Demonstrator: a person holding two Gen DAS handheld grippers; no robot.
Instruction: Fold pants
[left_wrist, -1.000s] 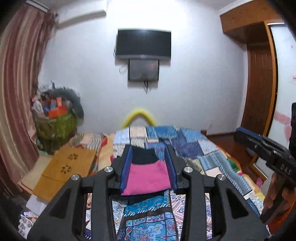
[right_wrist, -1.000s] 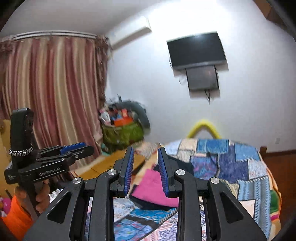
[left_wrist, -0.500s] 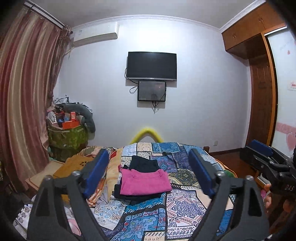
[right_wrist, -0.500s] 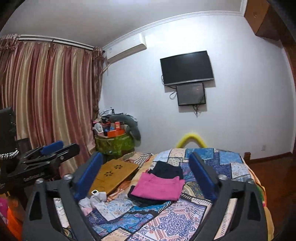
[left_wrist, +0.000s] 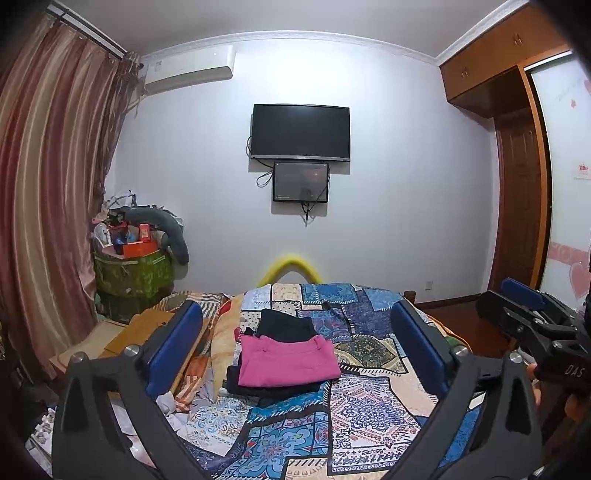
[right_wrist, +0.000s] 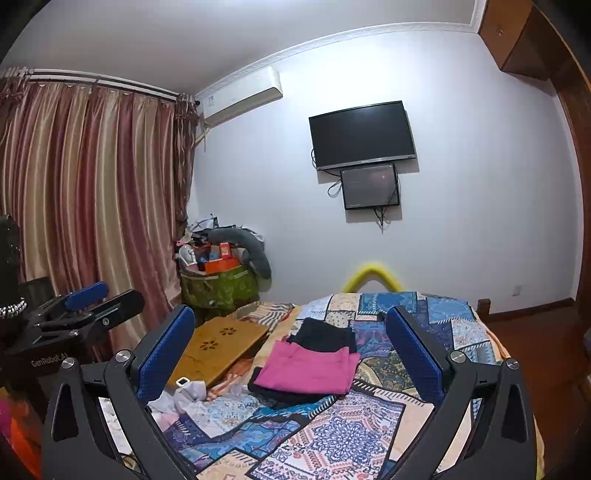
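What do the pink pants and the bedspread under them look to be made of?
The pink pants look like a soft, matte woven cloth, maybe cotton: no sheen, and the fold edges lie flat and crisp. The bedspread looks like thin printed cotton rather than stitched patchwork, since it drapes smoothly with flat pattern blocks. Neither can be told for sure.

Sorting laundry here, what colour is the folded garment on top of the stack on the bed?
Pink folded garment, clearest in the left wrist view.

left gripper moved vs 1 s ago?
Yes. The left gripper has pulled back and up from the pink pants, and its jaws have opened wide.
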